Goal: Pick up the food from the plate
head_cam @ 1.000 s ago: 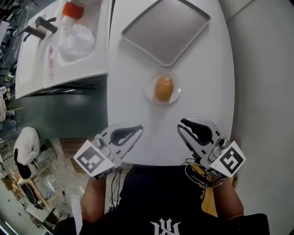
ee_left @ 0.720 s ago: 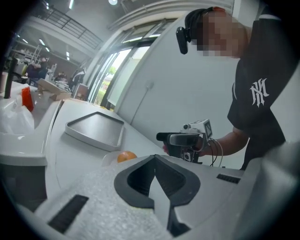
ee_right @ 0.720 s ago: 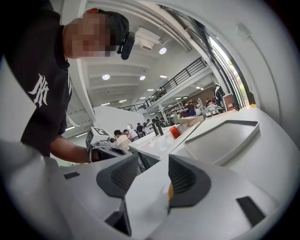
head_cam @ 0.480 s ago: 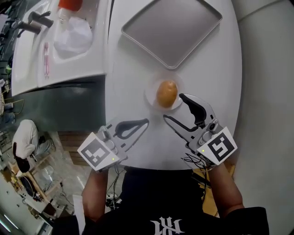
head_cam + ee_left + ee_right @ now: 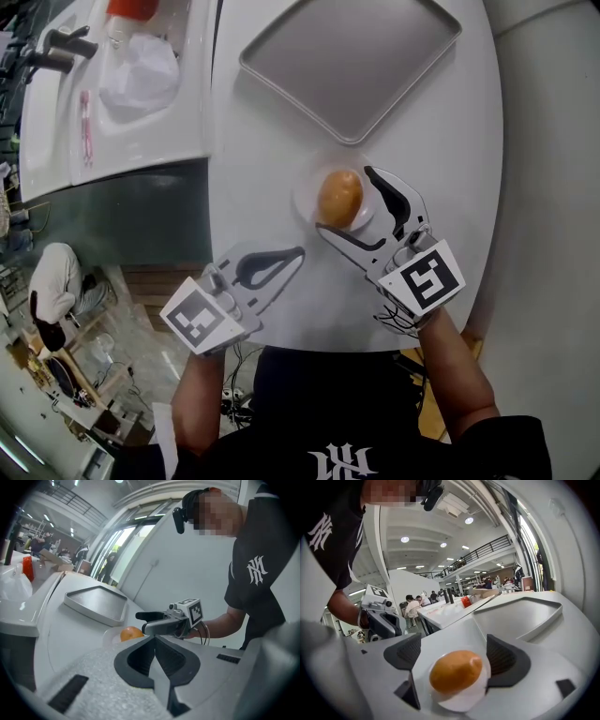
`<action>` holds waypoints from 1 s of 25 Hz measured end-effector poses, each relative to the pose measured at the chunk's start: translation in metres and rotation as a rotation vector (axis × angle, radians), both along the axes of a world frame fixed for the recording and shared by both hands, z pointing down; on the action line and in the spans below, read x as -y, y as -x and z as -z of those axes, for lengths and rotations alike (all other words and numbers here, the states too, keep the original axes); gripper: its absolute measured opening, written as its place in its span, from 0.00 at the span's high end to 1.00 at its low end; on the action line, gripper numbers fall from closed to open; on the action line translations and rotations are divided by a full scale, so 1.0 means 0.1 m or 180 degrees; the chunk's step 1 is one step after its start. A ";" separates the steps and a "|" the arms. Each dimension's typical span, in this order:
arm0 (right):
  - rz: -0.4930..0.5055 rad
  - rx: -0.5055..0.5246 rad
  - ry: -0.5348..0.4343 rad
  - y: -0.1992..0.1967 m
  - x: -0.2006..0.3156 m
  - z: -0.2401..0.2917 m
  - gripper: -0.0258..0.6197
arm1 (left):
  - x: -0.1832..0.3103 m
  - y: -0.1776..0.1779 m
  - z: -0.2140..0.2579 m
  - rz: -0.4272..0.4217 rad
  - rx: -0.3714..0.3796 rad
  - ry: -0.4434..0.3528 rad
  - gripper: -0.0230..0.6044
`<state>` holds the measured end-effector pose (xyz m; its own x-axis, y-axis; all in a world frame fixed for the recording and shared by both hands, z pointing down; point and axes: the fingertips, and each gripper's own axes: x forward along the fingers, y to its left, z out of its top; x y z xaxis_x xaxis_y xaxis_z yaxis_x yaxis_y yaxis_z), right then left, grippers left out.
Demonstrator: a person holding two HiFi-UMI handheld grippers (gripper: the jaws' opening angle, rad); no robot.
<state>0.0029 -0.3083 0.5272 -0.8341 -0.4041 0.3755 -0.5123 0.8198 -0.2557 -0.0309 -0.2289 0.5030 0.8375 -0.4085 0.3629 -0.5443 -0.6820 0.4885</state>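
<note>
A golden-brown bun point(image 5: 339, 197) lies on a small white plate point(image 5: 306, 201) on the white table. My right gripper point(image 5: 343, 200) reaches over the plate with its jaws opening, one on each side of the bun. The pads point(image 5: 504, 657) stand clear of the bun point(image 5: 455, 671), which rests on the plate point(image 5: 464, 701). My left gripper point(image 5: 298, 253) is shut and empty, low over the table's near edge, left of the plate. In the left gripper view its closed jaws point(image 5: 154, 641) point toward the bun point(image 5: 131, 633).
A grey tray point(image 5: 352, 56) sits empty just beyond the plate. A white counter point(image 5: 56, 112) at the far left holds a plastic bag point(image 5: 141, 75) and a red-capped bottle. A gap down to the floor separates it from the table.
The right gripper moved forward from the table's near edge to the plate, and its jaws went from shut to wide around the bun. The left gripper barely shifted.
</note>
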 end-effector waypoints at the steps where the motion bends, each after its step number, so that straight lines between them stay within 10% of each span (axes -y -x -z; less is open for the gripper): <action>1: 0.0032 -0.0048 -0.0009 0.01 -0.01 -0.06 0.35 | 0.00 0.00 -0.01 0.0003 0.0001 0.0013 0.96; 25: 0.0377 -0.0827 -0.0054 0.17 -0.08 -0.68 0.26 | -0.10 0.02 -0.15 -0.0006 0.0114 0.0116 0.96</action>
